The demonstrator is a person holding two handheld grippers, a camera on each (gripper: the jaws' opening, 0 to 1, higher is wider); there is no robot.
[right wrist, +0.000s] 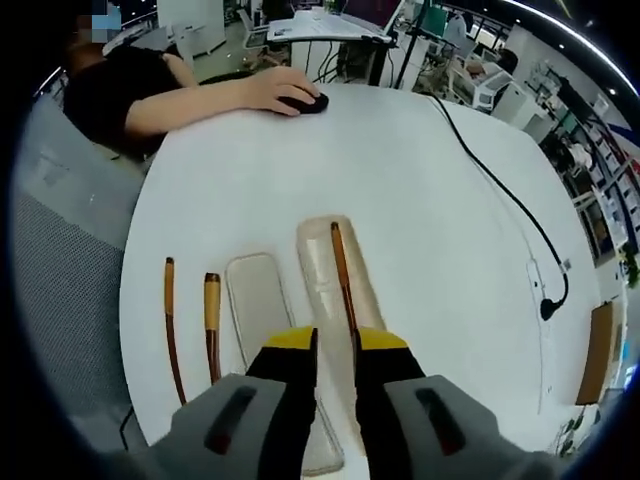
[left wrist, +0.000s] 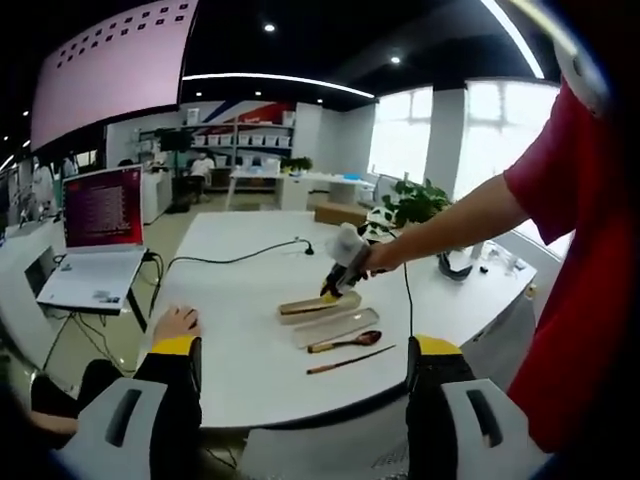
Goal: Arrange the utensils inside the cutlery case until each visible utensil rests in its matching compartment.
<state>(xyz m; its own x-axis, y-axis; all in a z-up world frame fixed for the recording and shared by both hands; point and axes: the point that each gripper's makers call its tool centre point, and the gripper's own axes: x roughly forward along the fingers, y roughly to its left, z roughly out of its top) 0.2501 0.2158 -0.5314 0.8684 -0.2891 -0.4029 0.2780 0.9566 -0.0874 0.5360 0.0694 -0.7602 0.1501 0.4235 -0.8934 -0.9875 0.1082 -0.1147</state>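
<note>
In the left gripper view, the left gripper (left wrist: 300,375) is hanging back at the near edge of the round white worktop (left wrist: 250,250), its jaws standing wide apart with nothing between them. Farther right on the worktop the wooden cutlery case (left wrist: 318,306) is lying open beside its pale lid (left wrist: 336,327), and the right gripper (left wrist: 338,285) is reaching down over the case at the end of a bare arm.

In the right gripper view, a lone chopstick (right wrist: 174,330) and a wooden spoon (right wrist: 211,326) are lying loose on the worktop at the left, just beside the lid (right wrist: 258,305) and not touching it. Right of the lid, the case (right wrist: 334,270) is holding the second chopstick (right wrist: 343,272), which is running lengthwise along it. The right gripper (right wrist: 335,345) is closing narrowly around that chopstick's near end, seemingly clamping it.

By my judgement the task is roughly a third done: one chopstick is going into the case, while the other chopstick and the spoon are waiting outside.

The near ends of case and lid are hiding behind the right gripper, the spoon's bowl is cut off there, and any compartment dividers inside the case are too faint to make out
</note>
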